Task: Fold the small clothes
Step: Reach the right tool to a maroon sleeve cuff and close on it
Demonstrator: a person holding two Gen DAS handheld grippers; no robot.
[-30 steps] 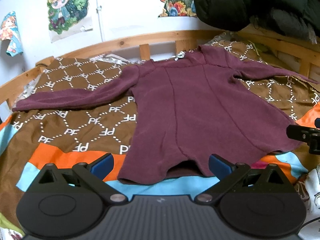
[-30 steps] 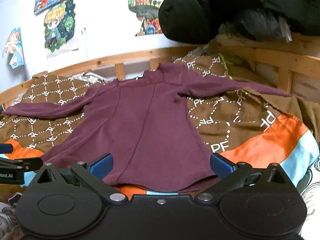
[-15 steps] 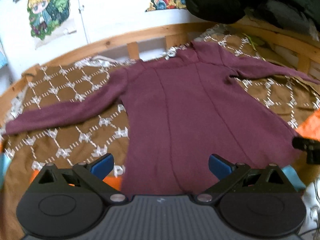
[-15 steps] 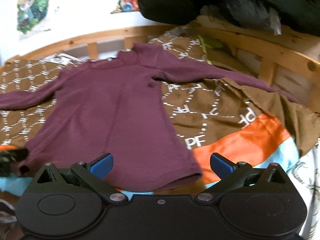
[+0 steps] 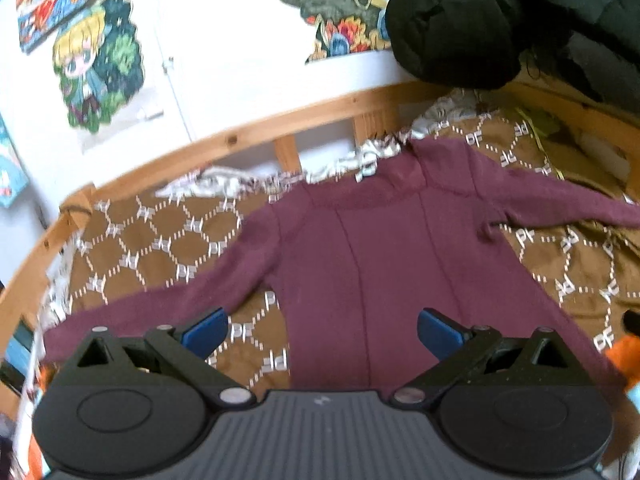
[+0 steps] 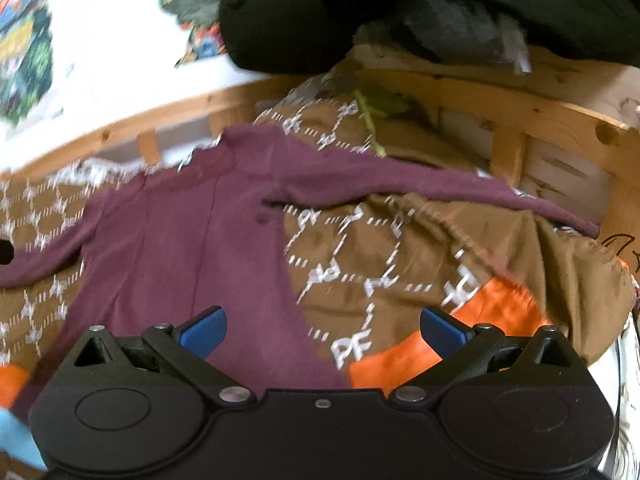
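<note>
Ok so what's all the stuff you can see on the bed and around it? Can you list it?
top: one, maroon, spread flat on the bedspread, sleeves out to both sides
bedspread: one, brown with white pattern, orange and blue bands, covers the bed
bed rail: one, wooden, behind the top
posters: several, colourful, on the white wall
jacket: one, black, piled past the rail, upper right
left hand-held gripper: one, black with blue pads, open, above the top
right hand-held gripper: one, same colours, open, above the top's right edge

Maroon long-sleeved top point(image 5: 384, 264) flat on bedspread, sleeves spread
</note>
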